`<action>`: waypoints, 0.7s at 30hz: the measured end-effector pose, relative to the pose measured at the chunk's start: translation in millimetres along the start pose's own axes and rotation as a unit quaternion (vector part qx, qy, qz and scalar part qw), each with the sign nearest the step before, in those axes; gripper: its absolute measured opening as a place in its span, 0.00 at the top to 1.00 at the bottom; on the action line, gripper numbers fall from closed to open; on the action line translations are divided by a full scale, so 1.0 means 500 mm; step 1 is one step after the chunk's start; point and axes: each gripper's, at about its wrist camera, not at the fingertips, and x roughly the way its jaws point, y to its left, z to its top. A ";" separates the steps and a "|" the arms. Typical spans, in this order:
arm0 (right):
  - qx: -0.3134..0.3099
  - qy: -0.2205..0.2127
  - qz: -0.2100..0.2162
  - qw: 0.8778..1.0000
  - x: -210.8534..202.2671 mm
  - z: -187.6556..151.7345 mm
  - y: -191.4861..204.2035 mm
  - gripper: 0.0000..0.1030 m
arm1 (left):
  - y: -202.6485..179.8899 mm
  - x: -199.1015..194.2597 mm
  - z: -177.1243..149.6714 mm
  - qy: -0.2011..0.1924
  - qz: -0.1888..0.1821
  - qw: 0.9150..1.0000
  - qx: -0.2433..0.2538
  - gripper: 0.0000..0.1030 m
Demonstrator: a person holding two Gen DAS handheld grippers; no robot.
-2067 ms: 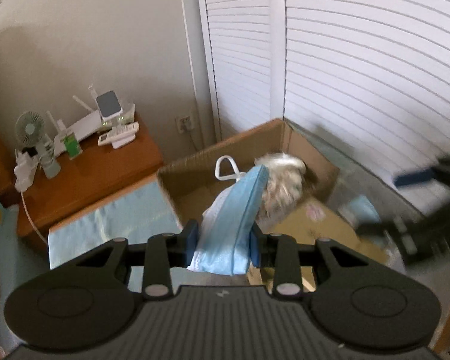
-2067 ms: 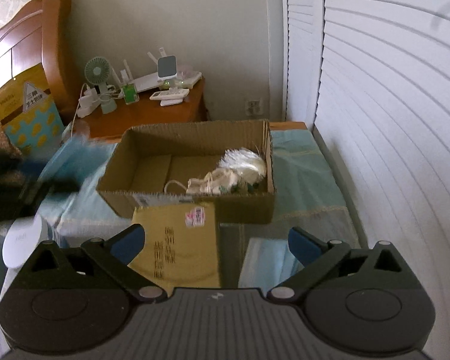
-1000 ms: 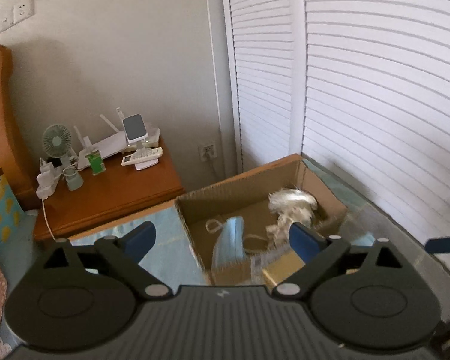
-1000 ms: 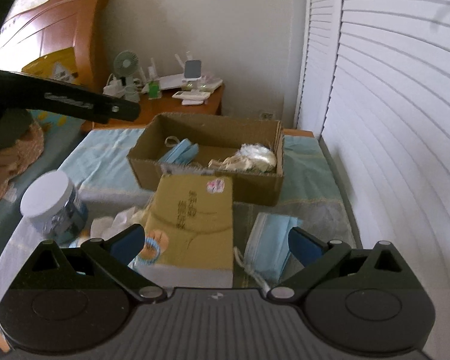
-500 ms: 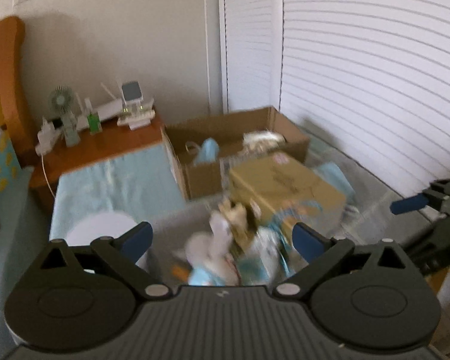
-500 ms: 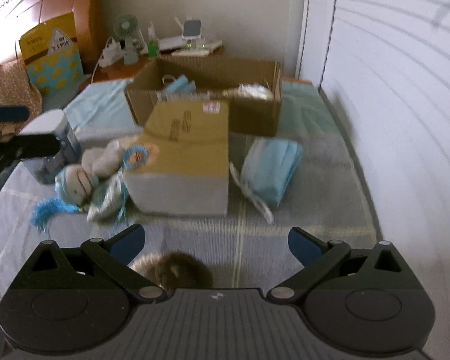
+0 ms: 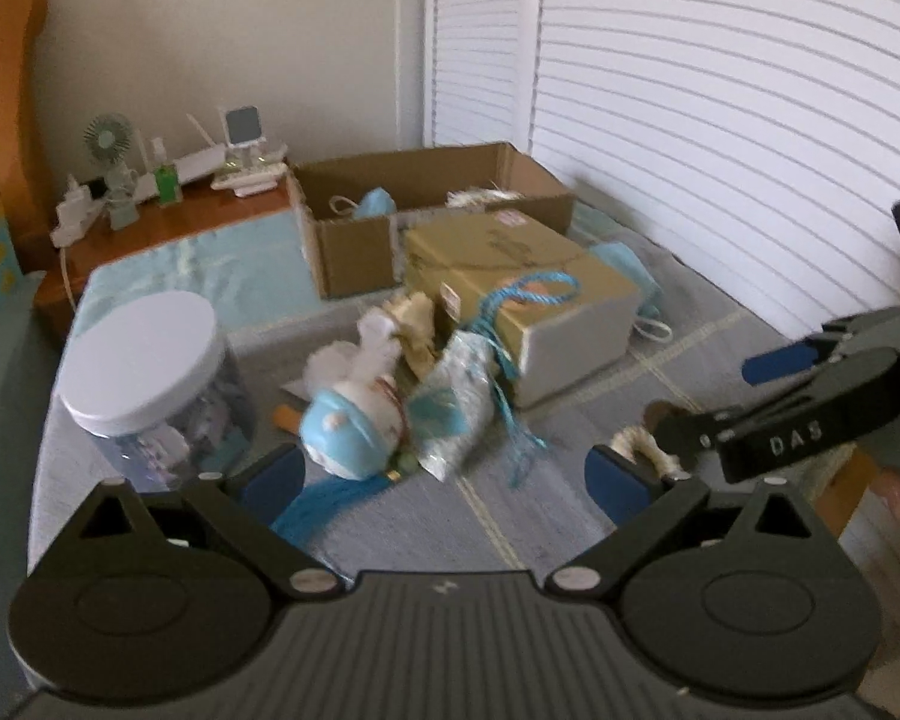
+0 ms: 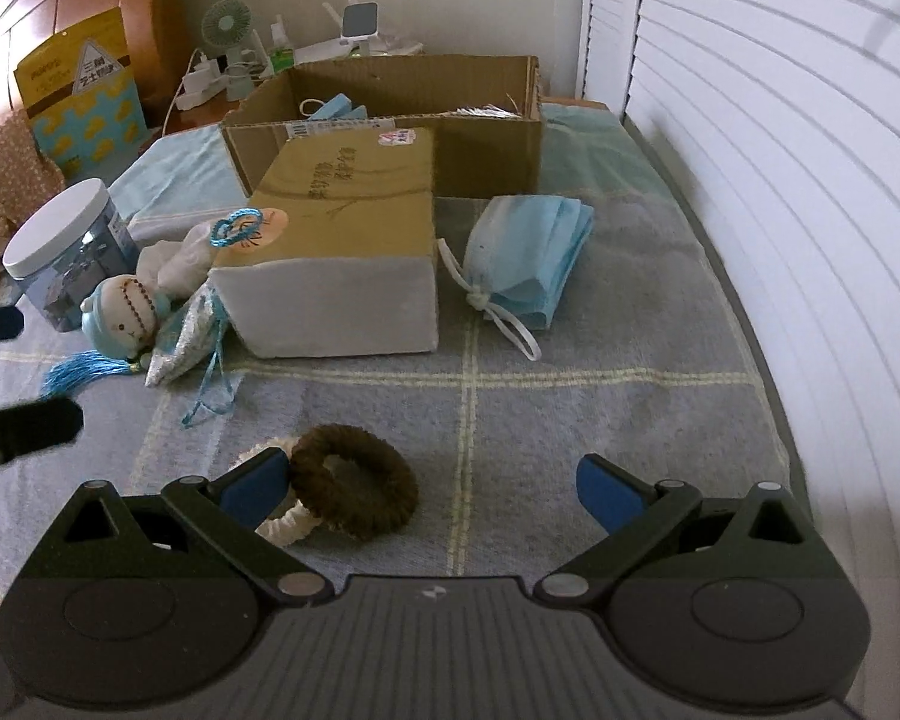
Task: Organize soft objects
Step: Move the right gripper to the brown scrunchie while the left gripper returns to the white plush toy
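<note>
The left tongs point(image 7: 444, 468) stand spread and empty, low over the grey checked blanket point(image 8: 570, 420). Two seconds ago they pinched a folded blue face mask over the open cardboard box point(image 7: 354, 246); that mask point(image 7: 373, 204) now lies inside the box at twelve o'clock, beside a pale fluffy item point(image 7: 480, 197) that is hard to make out. So one soft thing is filed, and the left tongs have pulled back toward the loose pile.

Just ahead of them, at eleven o'clock, lies a small blue-and-white plush doll with a blue tassel point(image 7: 345, 429), touching a silvery fabric pouch with blue cord point(image 7: 459, 402); a clear jar with a white lid point(image 7: 150, 354) stands at ten o'clock. The doll looks like the next likely pick.

The right tongs point(image 8: 429, 483) are also spread and hold nothing. Their left finger point(image 8: 252, 483) sits just beside a brown fuzzy hair scrunchie point(image 8: 357, 483) that overlaps a cream scrunchie point(image 8: 285, 519). They have dropped nearer the blanket, so this pair may be their target. Farther out, at one o'clock, a second stack of blue face masks point(image 8: 531, 252) rests beside a closed tan carton point(image 8: 342, 240), with the open box behind it.

Most soft items are not yet sorted.
</note>
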 end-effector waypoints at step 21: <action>-0.033 0.002 -0.036 0.999 0.003 -0.040 -0.029 0.00 | -0.059 0.041 -0.003 0.028 -0.044 0.997 0.058 0.04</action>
